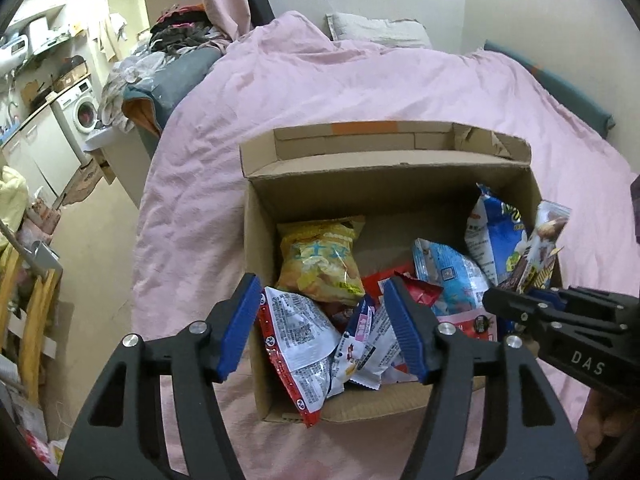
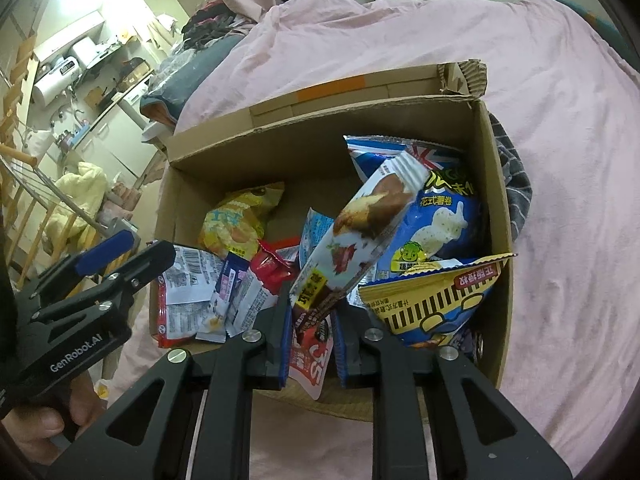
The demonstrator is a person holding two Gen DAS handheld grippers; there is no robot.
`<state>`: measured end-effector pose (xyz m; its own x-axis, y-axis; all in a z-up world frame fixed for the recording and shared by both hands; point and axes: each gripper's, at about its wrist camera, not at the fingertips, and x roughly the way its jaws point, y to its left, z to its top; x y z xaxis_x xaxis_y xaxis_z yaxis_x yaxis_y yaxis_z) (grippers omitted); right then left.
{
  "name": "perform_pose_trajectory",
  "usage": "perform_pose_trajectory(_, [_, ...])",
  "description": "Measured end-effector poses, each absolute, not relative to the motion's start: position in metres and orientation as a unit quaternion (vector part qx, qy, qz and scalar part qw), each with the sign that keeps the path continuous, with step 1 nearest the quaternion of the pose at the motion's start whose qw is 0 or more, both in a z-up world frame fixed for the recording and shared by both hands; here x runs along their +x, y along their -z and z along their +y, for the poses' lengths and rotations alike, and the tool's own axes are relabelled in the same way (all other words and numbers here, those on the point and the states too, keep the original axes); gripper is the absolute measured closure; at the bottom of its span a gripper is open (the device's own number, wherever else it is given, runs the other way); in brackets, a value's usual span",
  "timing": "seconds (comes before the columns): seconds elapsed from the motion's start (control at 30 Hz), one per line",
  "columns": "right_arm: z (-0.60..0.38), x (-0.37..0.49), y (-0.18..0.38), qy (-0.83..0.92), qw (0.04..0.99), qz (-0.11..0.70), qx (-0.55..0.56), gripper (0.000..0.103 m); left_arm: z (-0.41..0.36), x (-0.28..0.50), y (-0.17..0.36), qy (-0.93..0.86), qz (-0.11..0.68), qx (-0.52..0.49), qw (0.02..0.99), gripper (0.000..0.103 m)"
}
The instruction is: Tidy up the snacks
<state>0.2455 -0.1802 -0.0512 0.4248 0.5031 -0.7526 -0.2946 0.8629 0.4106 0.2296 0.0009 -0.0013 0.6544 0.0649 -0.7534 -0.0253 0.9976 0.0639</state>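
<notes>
An open cardboard box (image 1: 256,240) (image 2: 494,208) stands on the pink bed, with several snack bags inside. My left gripper (image 1: 322,324) (image 2: 128,254) hangs open over the box's near left corner. A red-and-white packet (image 1: 296,340) (image 2: 180,292) lies loose between its blue pads, untouched. My right gripper (image 2: 314,320) (image 1: 520,300) is shut on the lower end of a long white-and-brown cake bar packet (image 2: 360,224) (image 1: 544,248), which stands tilted above the box's right side. Below lie a yellow chips bag (image 1: 320,256) (image 2: 236,224), a blue bag (image 1: 492,236) (image 2: 444,224) and a yellow striped bag (image 2: 436,296).
The pink duvet (image 1: 320,88) surrounds the box, with a pillow (image 1: 376,30) at the far end. A grey striped cloth (image 2: 516,184) lies by the box's right wall. Left of the bed are a clothes pile (image 1: 180,28), a washing machine (image 1: 82,108) and a wooden rack (image 1: 32,320).
</notes>
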Motion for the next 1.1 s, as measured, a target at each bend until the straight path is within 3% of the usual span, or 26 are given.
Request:
perform_pose_trajectory(0.23, [-0.18,0.245,0.051,-0.22,0.841,0.488,0.083,0.08,0.01,0.229,0.001,-0.032,0.417,0.0,0.909,0.042])
perform_pose_trajectory(0.3, [-0.181,0.244,0.049,-0.225,0.838,0.489,0.089,0.073,0.014,0.229,0.001,-0.032,0.416,-0.015,0.908,0.03])
perform_pose_trajectory(0.37, [-0.18,0.241,0.045,-0.242,0.831,0.49,0.103,0.05,0.019,0.226,-0.001,-0.033,0.415,-0.034,0.909,0.017])
perform_pose_trajectory(0.43, [-0.179,0.234,0.038,-0.253,0.833,0.48,0.107,0.035,0.024,0.22,-0.008,-0.034,0.406,-0.058,0.912,0.008])
perform_pose_trajectory(0.5, [-0.177,0.229,0.033,-0.257,0.838,0.471,0.099,0.03,0.025,0.214,-0.014,-0.036,0.394,-0.061,0.916,0.0])
perform_pose_trajectory(0.63, [-0.179,0.221,0.025,-0.266,0.838,0.466,0.1,0.026,0.028,0.204,-0.028,-0.044,0.373,-0.051,0.926,0.0])
perform_pose_trajectory(0.77, [-0.188,0.212,0.012,-0.26,0.846,0.449,0.123,0.014,0.036,0.193,-0.036,-0.049,0.375,-0.048,0.924,0.0])
perform_pose_trajectory(1.1, [-0.2,0.173,-0.013,-0.227,0.882,0.393,0.127,0.006,0.035,0.136,-0.041,-0.045,0.383,-0.022,0.922,0.0])
